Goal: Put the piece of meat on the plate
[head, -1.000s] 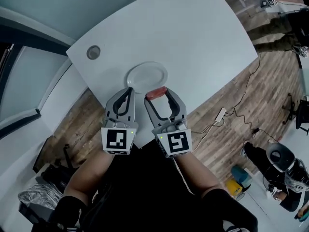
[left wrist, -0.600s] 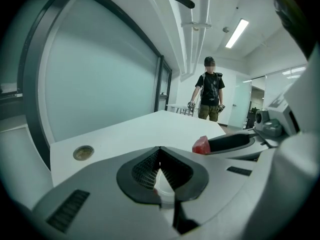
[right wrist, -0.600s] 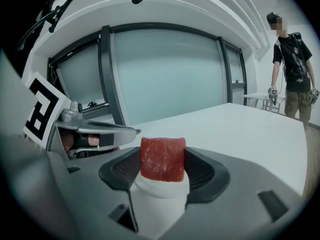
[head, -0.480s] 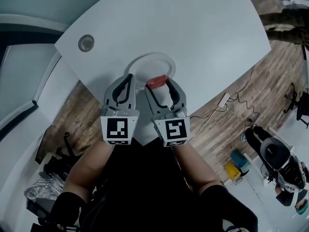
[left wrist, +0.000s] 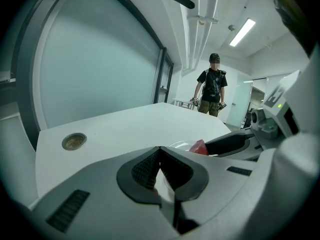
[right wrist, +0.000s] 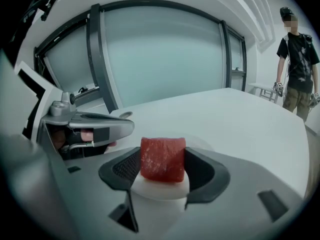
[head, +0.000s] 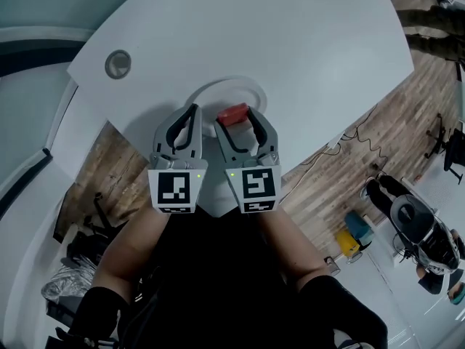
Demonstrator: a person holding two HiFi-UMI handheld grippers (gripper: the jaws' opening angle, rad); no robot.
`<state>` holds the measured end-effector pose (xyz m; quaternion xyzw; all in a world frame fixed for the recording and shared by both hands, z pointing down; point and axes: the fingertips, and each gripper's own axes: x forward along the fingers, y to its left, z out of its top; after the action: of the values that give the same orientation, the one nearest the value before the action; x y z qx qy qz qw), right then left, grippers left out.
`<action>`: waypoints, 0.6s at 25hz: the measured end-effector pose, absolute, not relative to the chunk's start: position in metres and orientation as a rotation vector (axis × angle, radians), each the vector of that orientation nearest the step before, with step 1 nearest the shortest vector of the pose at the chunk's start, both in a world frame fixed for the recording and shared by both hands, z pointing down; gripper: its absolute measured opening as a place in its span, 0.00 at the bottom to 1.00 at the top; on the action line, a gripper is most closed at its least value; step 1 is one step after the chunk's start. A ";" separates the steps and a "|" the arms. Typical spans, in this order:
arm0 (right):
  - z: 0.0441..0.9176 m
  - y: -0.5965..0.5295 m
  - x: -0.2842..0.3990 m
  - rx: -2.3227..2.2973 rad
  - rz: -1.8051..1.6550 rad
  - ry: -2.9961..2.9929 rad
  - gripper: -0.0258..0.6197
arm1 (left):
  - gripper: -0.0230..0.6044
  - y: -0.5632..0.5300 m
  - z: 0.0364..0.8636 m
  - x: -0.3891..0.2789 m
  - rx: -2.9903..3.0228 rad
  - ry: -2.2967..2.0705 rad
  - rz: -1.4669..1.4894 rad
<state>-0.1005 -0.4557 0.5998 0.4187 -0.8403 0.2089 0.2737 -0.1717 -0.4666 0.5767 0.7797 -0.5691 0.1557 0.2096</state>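
My right gripper [head: 234, 115] is shut on a red piece of meat [head: 233, 113], which also fills the gap between the jaws in the right gripper view as a red block [right wrist: 162, 159]. It hangs over the near part of a white plate [head: 251, 89] on the white table [head: 290, 42]. Beside it on the left, my left gripper [head: 190, 113] is shut with nothing in it, its tips at the plate's near left rim. From the left gripper view the meat [left wrist: 198, 147] shows just past the closed jaws [left wrist: 160, 153].
A round metal cable port [head: 118, 64] sits in the table at the far left. The table's near edge runs just under the grippers, with wooden floor and cables [head: 349, 144] below. A person [left wrist: 213, 91] stands beyond the table's far end.
Both grippers have moved forward over the table, and the meat now hangs above the plate's near part instead of its near rim. The jaws stay as they were.
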 end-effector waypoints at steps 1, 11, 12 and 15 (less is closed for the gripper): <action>0.600 -0.456 -0.102 1.118 0.555 -2.250 0.47 | 0.04 -0.467 0.577 -0.173 2.166 -1.581 0.432; 0.607 -0.467 -0.111 1.100 0.548 -2.214 0.47 | 0.04 -0.467 0.580 -0.172 2.173 -1.550 0.428; 0.607 -0.469 -0.112 1.100 0.537 -2.212 0.47 | 0.04 -0.468 0.580 -0.173 2.173 -1.550 0.430; 0.602 -0.470 -0.114 1.109 0.520 -2.219 0.47 | 0.04 -0.469 0.578 -0.178 2.178 -1.554 0.423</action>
<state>-0.1143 -0.4697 0.6018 0.4175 -0.8355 0.1956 0.2990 -0.1777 -0.4685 0.5777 0.7852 -0.5603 0.1527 0.2149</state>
